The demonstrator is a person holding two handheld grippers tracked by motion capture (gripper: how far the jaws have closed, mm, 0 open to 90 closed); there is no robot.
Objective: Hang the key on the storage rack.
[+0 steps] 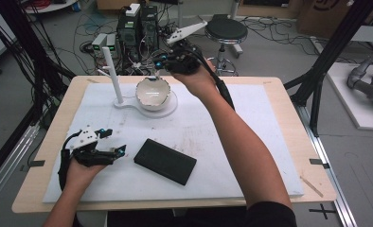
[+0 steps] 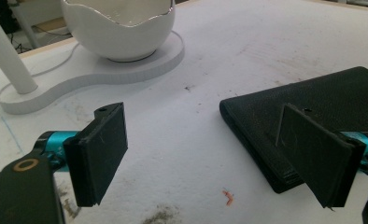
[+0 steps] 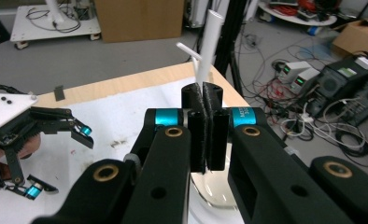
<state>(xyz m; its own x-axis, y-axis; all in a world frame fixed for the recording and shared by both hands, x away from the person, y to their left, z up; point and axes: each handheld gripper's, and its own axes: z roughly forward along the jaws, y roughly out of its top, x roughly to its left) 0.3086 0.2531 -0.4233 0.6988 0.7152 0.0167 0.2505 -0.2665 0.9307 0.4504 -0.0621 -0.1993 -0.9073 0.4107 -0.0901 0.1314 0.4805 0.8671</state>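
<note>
1. A white bowl (image 1: 153,92) with a wavy, gilt-edged rim sits on the round end of a flat white base (image 1: 171,108) at the far middle of the desk (image 1: 279,101).
2. The right gripper (image 1: 162,66) hangs at the bowl's far rim; in the right gripper view its fingers (image 3: 191,128) are pressed flat together above the bowl's inside, and nothing can be seen held between them.
3. A white post (image 1: 112,73) with a short side branch stands upright on the narrow end of the same base, just left of the bowl.
4. A black rectangular case (image 1: 164,161) lies flat on the white mat (image 1: 251,142) near the front middle, turned at an angle, well apart from the bowl and base.
5. The left gripper (image 1: 113,142) hovers just left of the case with its fingers (image 2: 99,151) spread wide; in the left gripper view the right-hand finger overlaps the case's near corner, and I cannot tell whether it touches.
6. Bare mat lies between the case and the base, and a wide stretch is open to the right of the case, under the right forearm (image 1: 241,142).
7. The mat stops short of the desk's wooden edges, leaving a bare border along the sides.
8. Beyond the far edge, the floor holds tangled cables, electronics boxes (image 1: 137,23) and a round black stool (image 1: 226,30).
</note>
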